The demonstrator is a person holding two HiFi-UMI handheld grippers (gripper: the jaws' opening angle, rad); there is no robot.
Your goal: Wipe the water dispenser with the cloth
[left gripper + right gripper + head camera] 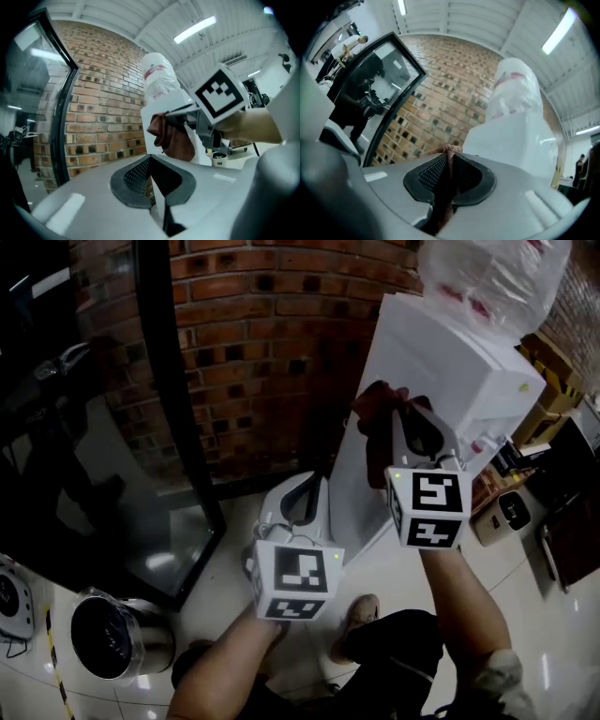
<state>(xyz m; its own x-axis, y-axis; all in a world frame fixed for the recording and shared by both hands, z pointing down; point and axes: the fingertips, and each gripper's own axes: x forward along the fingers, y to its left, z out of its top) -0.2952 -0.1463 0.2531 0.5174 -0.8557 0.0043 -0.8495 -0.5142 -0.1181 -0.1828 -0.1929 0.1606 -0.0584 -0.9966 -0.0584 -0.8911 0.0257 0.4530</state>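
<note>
The white water dispenser (441, 371) stands against the brick wall, its bottle (492, 273) wrapped in clear plastic. My right gripper (412, 423) is shut on a dark reddish-brown cloth (375, 409) and is held level beside the dispenser's upper left side. In the right gripper view the cloth (449, 151) is pinched between the pads, with the dispenser (515, 140) just ahead. My left gripper (305, 498) is lower and to the left, its jaws together with nothing in them. In the left gripper view the cloth (171, 136) hangs from the right gripper (180, 117) against the dispenser (154, 108).
A brick wall (272, 343) is behind the dispenser. A black-framed glass door (159, 381) stands to the left. A round black bin (112, 638) sits on the floor at lower left. Cardboard boxes (553, 362) are stacked at the right. The person's shoe (356, 615) is below the grippers.
</note>
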